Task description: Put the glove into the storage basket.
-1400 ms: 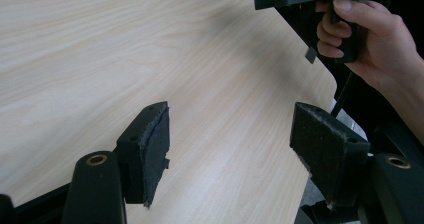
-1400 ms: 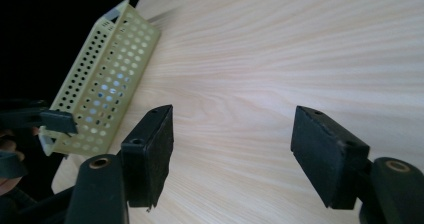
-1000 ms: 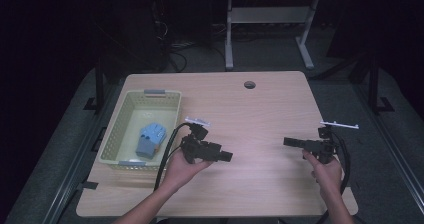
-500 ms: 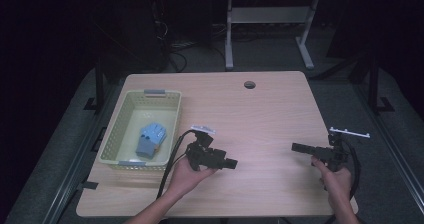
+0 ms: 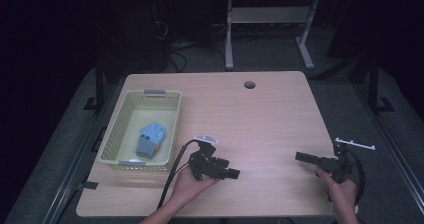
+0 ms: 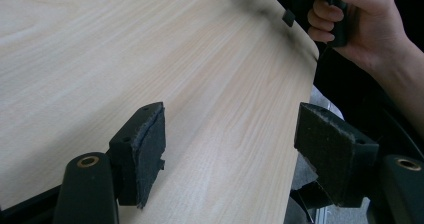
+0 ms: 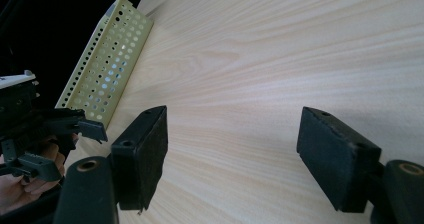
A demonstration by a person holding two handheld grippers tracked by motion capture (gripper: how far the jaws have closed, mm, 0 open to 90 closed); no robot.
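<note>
Both the left claw [image 5: 231, 173] and right claw [image 5: 301, 157] hover spread and empty over the surface [image 5: 260, 114]. The blue glove [image 5: 149, 139] lies in the basket [image 5: 172, 129]. Any next grasp likely wants a level, centred approach.

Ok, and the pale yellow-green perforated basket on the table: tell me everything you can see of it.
The pale yellow-green perforated plastic basket is rectangular and open-topped, its walls pierced by rows of round holes, seen close in the right gripper view. Grey tabs sit on its far and near rims. It stands upright on the left part of the light wooden table, near the left edge. Inside lies a blue and grey object, too small to identify. No gripper touches the basket.
</note>
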